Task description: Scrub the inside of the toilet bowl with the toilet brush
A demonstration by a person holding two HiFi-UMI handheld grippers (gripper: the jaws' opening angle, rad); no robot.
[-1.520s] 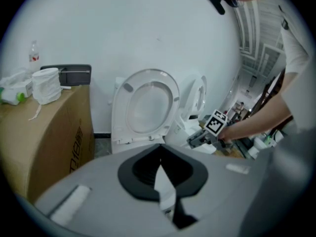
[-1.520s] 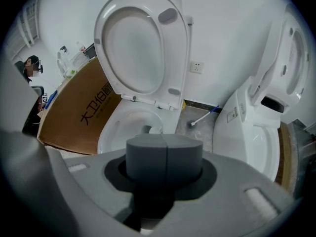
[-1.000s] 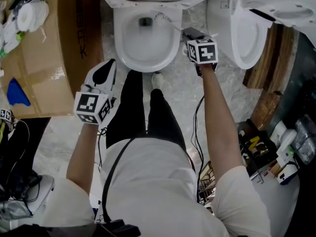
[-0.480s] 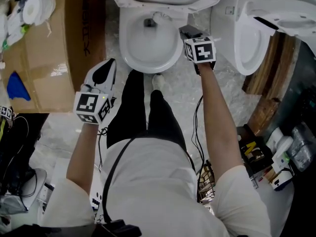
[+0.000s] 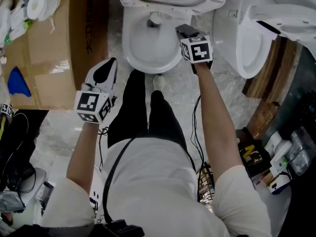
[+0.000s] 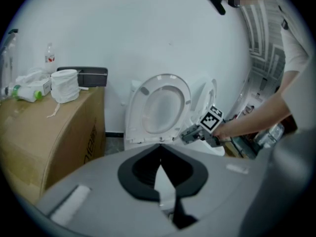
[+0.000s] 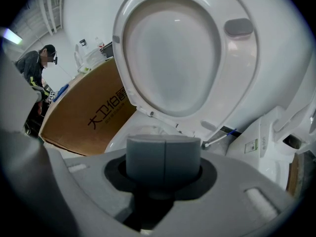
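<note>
The white toilet bowl (image 5: pixel 129 58) stands at the top of the head view, its seat and lid (image 7: pixel 182 58) raised. My right gripper (image 5: pixel 181 31) reaches over the bowl's right rim and is shut on the toilet brush. The white brush head (image 5: pixel 156 19) sits deep in the bowl near the drain. In the right gripper view the two grey pads (image 7: pixel 148 157) are pressed together and hide the handle. My left gripper (image 5: pixel 105 69) hangs shut and holds nothing, left of the person's leg. It looks across at the raised seat (image 6: pixel 160 102) and the right gripper (image 6: pixel 190 134).
A large cardboard box (image 5: pixel 54 48) stands left of the toilet, with a toilet paper roll (image 5: pixel 42 4) and bottles on top. A second white toilet (image 5: pixel 247 33) is close on the right. Bottles and clutter (image 5: pixel 276 152) lie on the floor at lower right. The person's foot (image 5: pixel 158 80) is before the bowl.
My right gripper has shifted a little left toward the bowl, and the brush head has moved closer to the drain. The left gripper has stayed where it was.
</note>
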